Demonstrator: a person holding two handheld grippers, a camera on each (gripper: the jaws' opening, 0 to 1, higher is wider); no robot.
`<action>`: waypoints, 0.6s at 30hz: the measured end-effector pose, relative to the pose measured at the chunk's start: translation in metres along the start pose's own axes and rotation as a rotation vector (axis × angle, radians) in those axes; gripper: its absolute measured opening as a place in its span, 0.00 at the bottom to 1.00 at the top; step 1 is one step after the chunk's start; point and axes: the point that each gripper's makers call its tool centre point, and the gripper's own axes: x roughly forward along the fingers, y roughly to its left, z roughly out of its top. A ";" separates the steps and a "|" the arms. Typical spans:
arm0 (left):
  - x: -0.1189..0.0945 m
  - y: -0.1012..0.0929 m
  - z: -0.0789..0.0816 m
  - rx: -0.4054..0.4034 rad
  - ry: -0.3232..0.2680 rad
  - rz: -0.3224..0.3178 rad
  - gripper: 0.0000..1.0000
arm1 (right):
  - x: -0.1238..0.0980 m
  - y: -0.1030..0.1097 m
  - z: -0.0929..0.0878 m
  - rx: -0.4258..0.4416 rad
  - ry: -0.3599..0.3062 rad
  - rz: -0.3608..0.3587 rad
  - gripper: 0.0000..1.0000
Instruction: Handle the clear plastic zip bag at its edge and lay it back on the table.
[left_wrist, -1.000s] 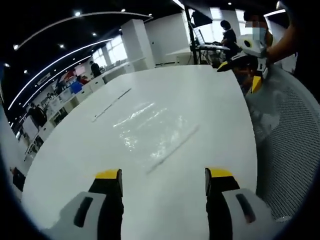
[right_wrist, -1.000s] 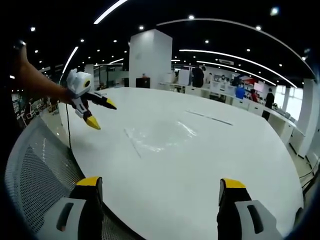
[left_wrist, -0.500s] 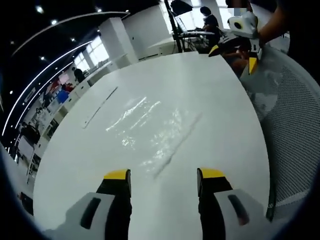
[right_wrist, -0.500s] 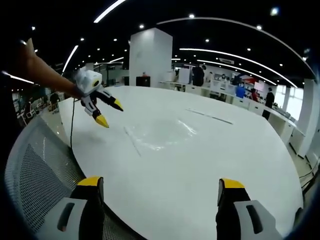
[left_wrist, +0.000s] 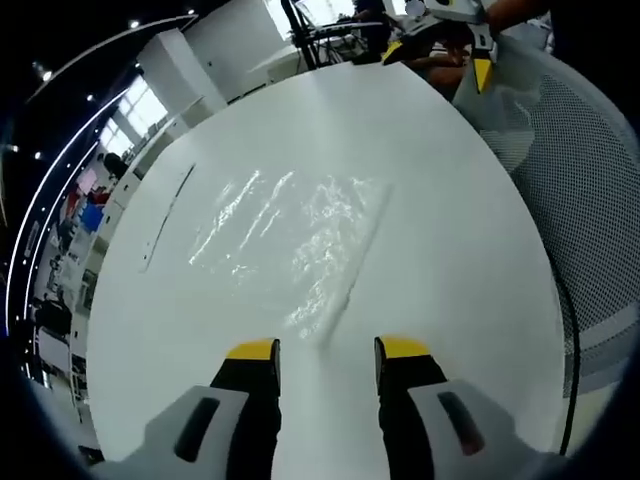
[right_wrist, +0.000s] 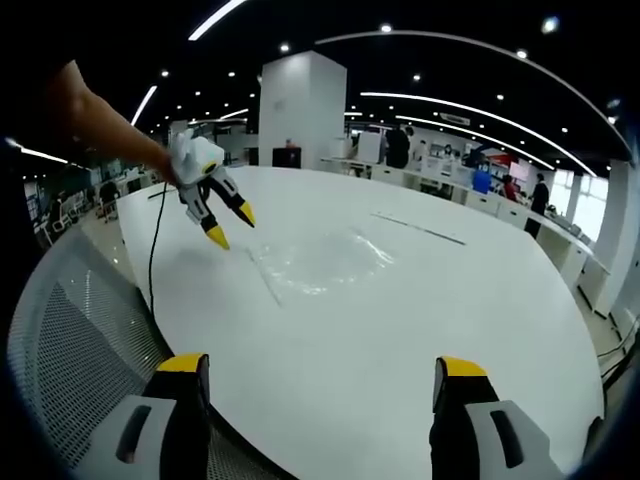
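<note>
On the big white table (right_wrist: 420, 330) the clear plastic zip bag (left_wrist: 285, 235) lies flat, and nothing holds it, so we judge the task is only at its beginning: the approach is under way, while the grasp at the edge, the lift and the laying back are all left to do. Our left gripper (left_wrist: 325, 350) points at the near edge of the bag, where the zip strip (left_wrist: 355, 265) ends, with its jaws apart and empty; whether they touch the bag we cannot tell. Our right gripper (right_wrist: 320, 370) hangs well apart from the bag, near the mesh chair back (right_wrist: 75, 335), with its jaws spread wide and empty.
</note>
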 end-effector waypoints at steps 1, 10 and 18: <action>0.001 0.000 0.000 0.006 0.001 -0.007 0.35 | 0.000 0.000 0.000 0.000 0.001 -0.001 0.93; 0.007 0.000 0.002 0.083 0.030 -0.066 0.33 | 0.001 -0.004 -0.004 0.005 0.005 -0.007 0.92; 0.018 0.001 0.004 0.196 0.068 -0.133 0.20 | 0.001 -0.005 -0.005 0.004 0.010 -0.008 0.91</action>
